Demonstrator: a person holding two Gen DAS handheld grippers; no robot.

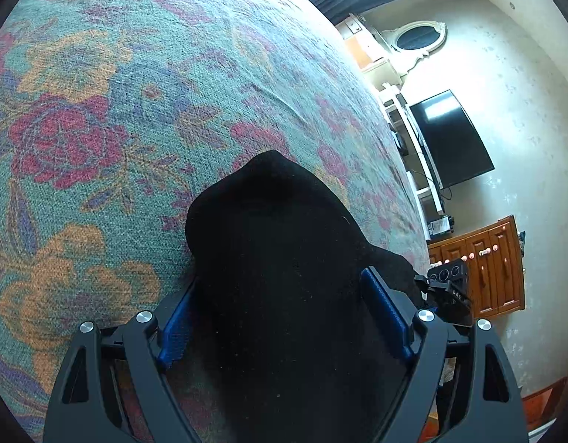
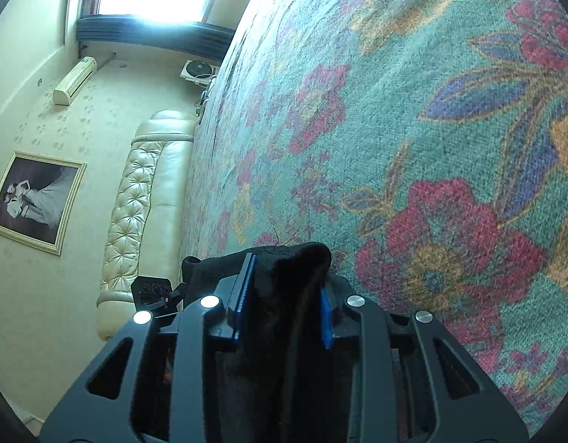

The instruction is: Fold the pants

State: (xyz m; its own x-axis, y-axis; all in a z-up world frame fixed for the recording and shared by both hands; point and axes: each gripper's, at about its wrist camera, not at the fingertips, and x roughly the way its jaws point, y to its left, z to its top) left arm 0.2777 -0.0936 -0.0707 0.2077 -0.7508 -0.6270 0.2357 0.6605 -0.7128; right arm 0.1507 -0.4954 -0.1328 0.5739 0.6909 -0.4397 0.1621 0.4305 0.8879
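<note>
The pants [image 1: 276, 243] are black cloth. In the left wrist view a thick bunch of them fills the space between my left gripper's [image 1: 284, 317] blue pads [image 1: 385, 313] and sticks out forward over the floral bedspread [image 1: 136, 110]. In the right wrist view my right gripper [image 2: 284, 306] is shut on a narrower fold of the same black pants [image 2: 295, 269], held between its blue pads [image 2: 243, 295]. Both grippers are held above the bedspread [image 2: 394, 110]. The other gripper shows at the edge of each view, at the right in the left wrist view [image 1: 448, 284] and at the left in the right wrist view [image 2: 154, 291].
The bed is covered with a teal spread with red and orange flowers. A cream tufted headboard [image 2: 136, 203], a framed photo [image 2: 33, 199] and an air conditioner [image 2: 75, 79] are on the wall. A television [image 1: 450, 140] and a wooden dresser [image 1: 487, 262] stand past the bed.
</note>
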